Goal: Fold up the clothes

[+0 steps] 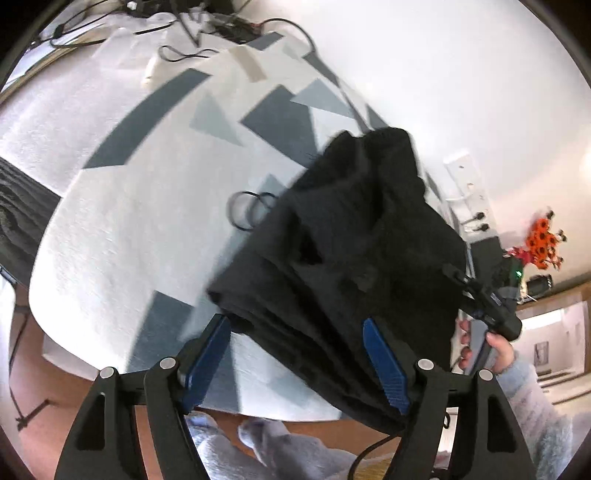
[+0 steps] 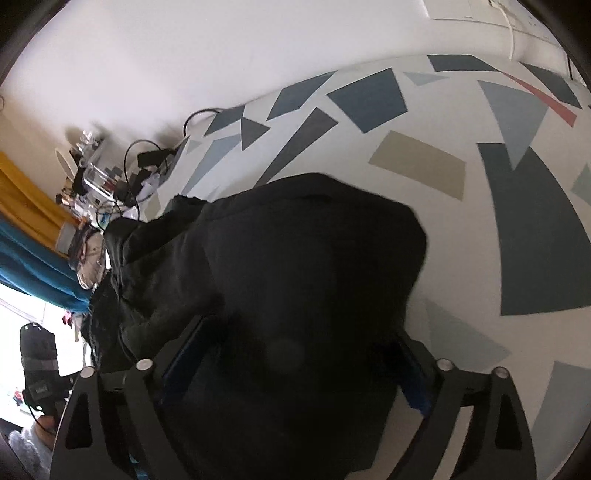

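Note:
A black garment [image 1: 351, 240] lies bunched in folds on the white cover with grey and blue shapes [image 1: 147, 203]. My left gripper [image 1: 295, 354] stands open over its near end, with the blue fingers [image 1: 207, 354] wide apart on either side of the folded edge and not pressing it. In the right wrist view the same black garment [image 2: 295, 258] fills the gap of my right gripper [image 2: 299, 362], whose jaws are spread wide and open. The other gripper's black body [image 1: 487, 306] shows at the garment's right edge, held by a hand [image 1: 498, 350].
A black cable loop [image 1: 243, 210] lies on the cover beside the garment. Cables and small devices [image 1: 221, 26] crowd the far end. A wrinkled dark cloth [image 2: 140, 258] and clutter [image 2: 99, 184] sit left of the garment. Blue and yellow curtains [image 2: 33, 258] hang beyond. Wood floor [image 1: 66, 369] lies below the cover's edge.

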### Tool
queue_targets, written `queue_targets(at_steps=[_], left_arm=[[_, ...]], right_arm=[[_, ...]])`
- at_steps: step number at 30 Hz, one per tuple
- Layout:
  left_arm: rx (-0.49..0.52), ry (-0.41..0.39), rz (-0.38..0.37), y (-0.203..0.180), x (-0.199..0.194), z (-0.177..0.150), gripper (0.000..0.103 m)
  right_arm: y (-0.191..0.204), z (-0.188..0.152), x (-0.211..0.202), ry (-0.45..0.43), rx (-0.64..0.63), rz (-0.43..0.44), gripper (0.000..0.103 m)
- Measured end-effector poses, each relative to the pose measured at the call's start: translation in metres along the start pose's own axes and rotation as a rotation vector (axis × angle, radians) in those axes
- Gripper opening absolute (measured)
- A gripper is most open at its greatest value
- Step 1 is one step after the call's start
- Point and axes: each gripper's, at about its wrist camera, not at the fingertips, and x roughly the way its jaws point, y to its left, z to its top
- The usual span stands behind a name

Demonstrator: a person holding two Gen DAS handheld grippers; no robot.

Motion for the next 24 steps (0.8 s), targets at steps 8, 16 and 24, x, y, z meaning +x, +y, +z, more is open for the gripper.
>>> queue_targets(at_steps=[8,16,24], left_arm=[[0.043,-0.023,-0.03,0.001,0.02,0.017,0.075],[-0.17,-0.068,-0.275,0.042,0.025,0.018,0.075],[-0.135,-0.114,-0.265,0.049,0.002,0.031,0.075]], right_arm=[[-0.001,0.0,0.002,0.006,0.007,0.011,0.097],[0.003,0.0,0.002,0.022,-0.025,-0.021,0.098],[0.081,-0.016,-0.027,-0.013,-0.329,-0.166,0.097]])
